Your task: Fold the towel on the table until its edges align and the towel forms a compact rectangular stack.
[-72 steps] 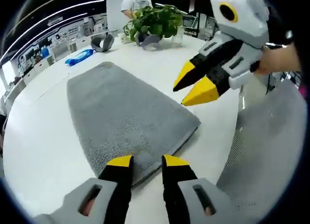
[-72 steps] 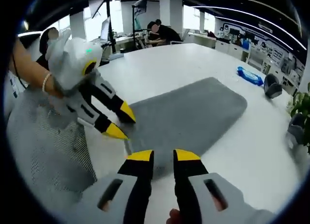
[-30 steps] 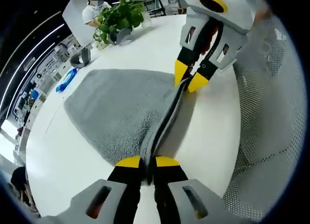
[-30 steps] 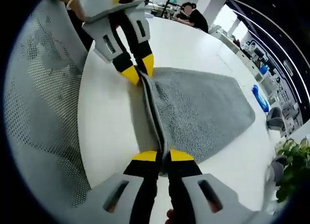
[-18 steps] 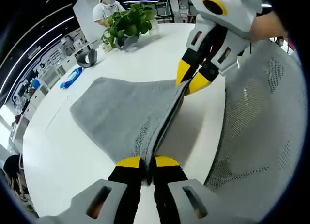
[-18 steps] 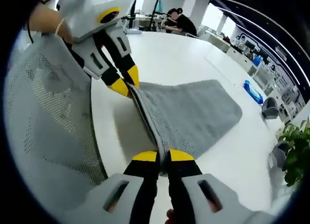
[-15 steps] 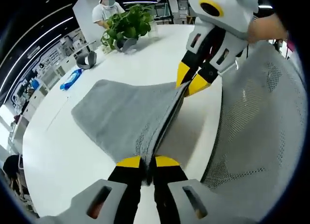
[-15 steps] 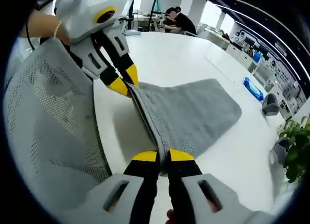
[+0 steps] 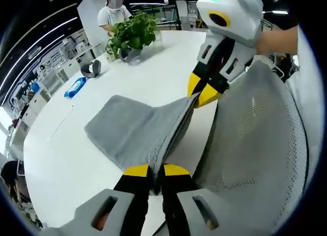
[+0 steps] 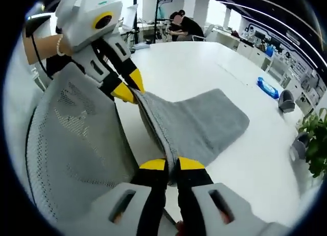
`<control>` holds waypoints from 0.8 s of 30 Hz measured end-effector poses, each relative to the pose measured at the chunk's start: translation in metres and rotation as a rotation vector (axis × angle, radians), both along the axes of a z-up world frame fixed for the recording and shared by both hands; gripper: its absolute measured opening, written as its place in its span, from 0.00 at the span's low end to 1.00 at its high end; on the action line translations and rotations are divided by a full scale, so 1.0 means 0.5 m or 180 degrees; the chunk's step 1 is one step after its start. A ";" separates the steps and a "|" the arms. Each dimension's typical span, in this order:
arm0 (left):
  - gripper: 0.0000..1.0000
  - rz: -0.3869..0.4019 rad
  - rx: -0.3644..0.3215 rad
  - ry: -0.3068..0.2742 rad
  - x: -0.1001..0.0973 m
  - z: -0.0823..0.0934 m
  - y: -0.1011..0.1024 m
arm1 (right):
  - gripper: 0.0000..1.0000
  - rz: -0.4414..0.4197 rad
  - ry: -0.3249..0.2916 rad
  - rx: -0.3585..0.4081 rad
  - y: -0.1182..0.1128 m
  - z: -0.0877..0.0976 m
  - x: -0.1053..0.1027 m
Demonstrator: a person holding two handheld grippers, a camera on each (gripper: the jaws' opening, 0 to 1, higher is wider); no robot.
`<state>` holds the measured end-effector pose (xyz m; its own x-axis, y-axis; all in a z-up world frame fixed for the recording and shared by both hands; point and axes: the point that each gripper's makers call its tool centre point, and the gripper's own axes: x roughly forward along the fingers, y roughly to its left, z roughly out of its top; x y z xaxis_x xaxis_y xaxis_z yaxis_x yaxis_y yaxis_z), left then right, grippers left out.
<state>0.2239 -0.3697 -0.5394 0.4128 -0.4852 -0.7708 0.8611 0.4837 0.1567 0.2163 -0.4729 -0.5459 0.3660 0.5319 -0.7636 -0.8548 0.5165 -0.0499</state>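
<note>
- My left gripper (image 9: 151, 170) pinches one near corner of the soft grey towel (image 9: 134, 130).
- My right gripper (image 10: 165, 164) pinches the other; the far end lies on the white table (image 9: 66, 159).
- Uneven pulling could leave crooked edges.

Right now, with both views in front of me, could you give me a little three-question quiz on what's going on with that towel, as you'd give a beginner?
1. True or false: the grey towel lies completely flat on the white table.
2. What do the left gripper and the right gripper each hold? A) the plant B) an end of the towel's near edge C) the blue packet
3. Fill in: beyond the towel's far end, toward the potted plant, lies a ____ packet.

Key
1. False: its near edge is lifted off the table while the far part rests on it.
2. B: both are shut on the towel.
3. Blue.
</note>
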 end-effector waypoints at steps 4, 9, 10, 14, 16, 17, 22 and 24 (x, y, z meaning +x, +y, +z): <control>0.08 0.0006 -0.0004 -0.0023 0.000 0.015 -0.001 | 0.04 -0.0051 0.0015 0.0074 0.001 0.018 0.005; 0.08 0.0025 -0.0058 -0.0107 0.039 0.045 -0.003 | 0.04 -0.0084 -0.0107 0.0060 0.001 0.049 0.048; 0.08 0.0024 -0.0075 -0.0118 0.048 0.050 -0.004 | 0.04 -0.0086 -0.0132 0.0054 0.000 0.053 0.057; 0.08 -0.0008 -0.0062 -0.0244 0.102 0.073 -0.008 | 0.04 -0.0129 -0.0211 0.0085 -0.002 0.075 0.104; 0.08 -0.0024 -0.0042 -0.0314 0.137 0.087 -0.011 | 0.04 -0.0152 -0.0298 0.0068 -0.003 0.092 0.141; 0.08 -0.0037 -0.0030 -0.0355 0.158 0.093 -0.013 | 0.04 -0.0157 -0.0334 0.0056 -0.005 0.097 0.156; 0.08 -0.0017 0.0024 -0.0452 0.249 0.088 -0.019 | 0.04 -0.0247 -0.0422 0.0030 -0.008 0.099 0.246; 0.08 0.0016 0.0061 -0.0435 0.285 0.075 -0.020 | 0.04 -0.0275 -0.0413 0.0003 -0.010 0.090 0.273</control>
